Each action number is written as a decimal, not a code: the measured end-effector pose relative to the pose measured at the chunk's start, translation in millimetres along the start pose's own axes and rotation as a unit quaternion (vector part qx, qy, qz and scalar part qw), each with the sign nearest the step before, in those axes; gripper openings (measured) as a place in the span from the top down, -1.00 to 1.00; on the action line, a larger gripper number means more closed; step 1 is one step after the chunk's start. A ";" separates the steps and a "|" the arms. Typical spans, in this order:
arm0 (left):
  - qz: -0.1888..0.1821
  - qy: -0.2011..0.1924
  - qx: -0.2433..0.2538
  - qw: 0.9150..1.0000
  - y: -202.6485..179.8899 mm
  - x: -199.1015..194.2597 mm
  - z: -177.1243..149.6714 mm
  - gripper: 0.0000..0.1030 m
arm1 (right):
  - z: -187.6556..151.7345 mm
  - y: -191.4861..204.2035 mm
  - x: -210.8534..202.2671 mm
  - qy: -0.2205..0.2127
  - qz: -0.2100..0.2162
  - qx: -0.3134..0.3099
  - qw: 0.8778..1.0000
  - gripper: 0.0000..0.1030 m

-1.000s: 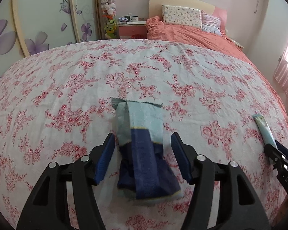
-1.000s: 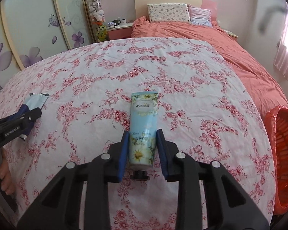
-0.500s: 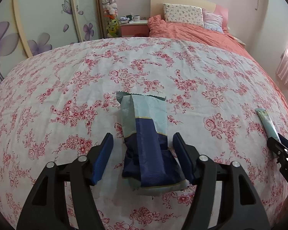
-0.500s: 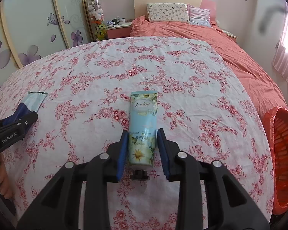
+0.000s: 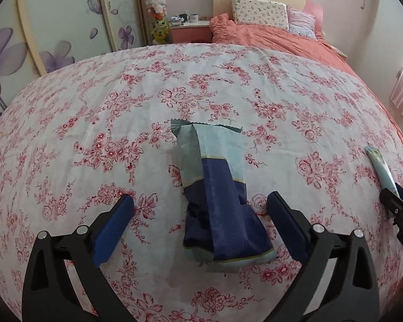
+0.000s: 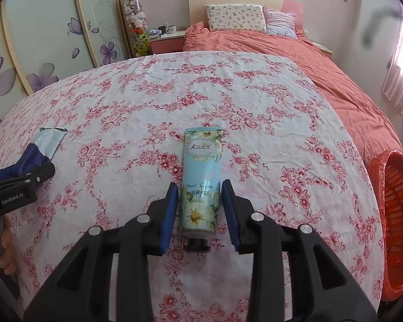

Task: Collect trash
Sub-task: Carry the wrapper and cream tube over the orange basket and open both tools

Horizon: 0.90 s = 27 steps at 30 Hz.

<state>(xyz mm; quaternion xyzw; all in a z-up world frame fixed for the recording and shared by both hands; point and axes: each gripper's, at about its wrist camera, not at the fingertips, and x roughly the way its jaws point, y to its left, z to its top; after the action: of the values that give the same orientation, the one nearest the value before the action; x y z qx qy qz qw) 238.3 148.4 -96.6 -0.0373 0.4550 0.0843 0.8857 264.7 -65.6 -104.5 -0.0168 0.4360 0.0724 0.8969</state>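
The crumpled snack wrapper (image 5: 215, 196), pale teal above and navy below, lies between the left gripper's (image 5: 200, 209) just-widened, wide-apart fingers. The right gripper (image 6: 200, 201) flanks a floral hand-cream tube (image 6: 201, 177), fingers slightly apart, just easing wider.

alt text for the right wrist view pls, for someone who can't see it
The right gripper straddles a pale blue hand cream tube lying on a red-flowered white sheet, its jaws just opening, pads slightly clear of the tube. An orange basket sits at the right edge; the left gripper and a blue wrapper are at far left.
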 end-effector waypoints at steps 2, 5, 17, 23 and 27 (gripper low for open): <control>0.001 0.000 -0.002 1.000 -0.4 -0.4 1.3 -0.82 | 0.1 -0.4 0.0 0.000 0.001 0.001 1.000 0.33; -0.003 -0.004 0.002 1.000 -3.9 -2.3 2.3 -0.60 | 0.1 -1.6 -0.2 -0.001 0.003 0.005 1.000 0.38; -0.038 -0.014 0.019 0.999 -18.0 -11.6 -0.6 0.15 | -2.0 0.2 -3.5 -0.006 -0.008 0.000 1.000 0.45; -0.044 -0.023 0.013 0.999 -15.7 -20.7 1.4 0.15 | -3.8 -4.1 -17.6 -0.018 -0.001 0.008 1.000 0.45; -0.044 -0.032 0.021 0.998 -19.5 -31.0 4.9 0.15 | -2.1 -7.1 -30.5 -0.030 0.001 0.010 0.999 0.45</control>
<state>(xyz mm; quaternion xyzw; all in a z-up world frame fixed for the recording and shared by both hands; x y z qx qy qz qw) 228.1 126.3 -68.7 -0.0360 0.4257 0.0368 0.9034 245.5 -76.4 -82.1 -0.0048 0.4097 0.0694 0.9096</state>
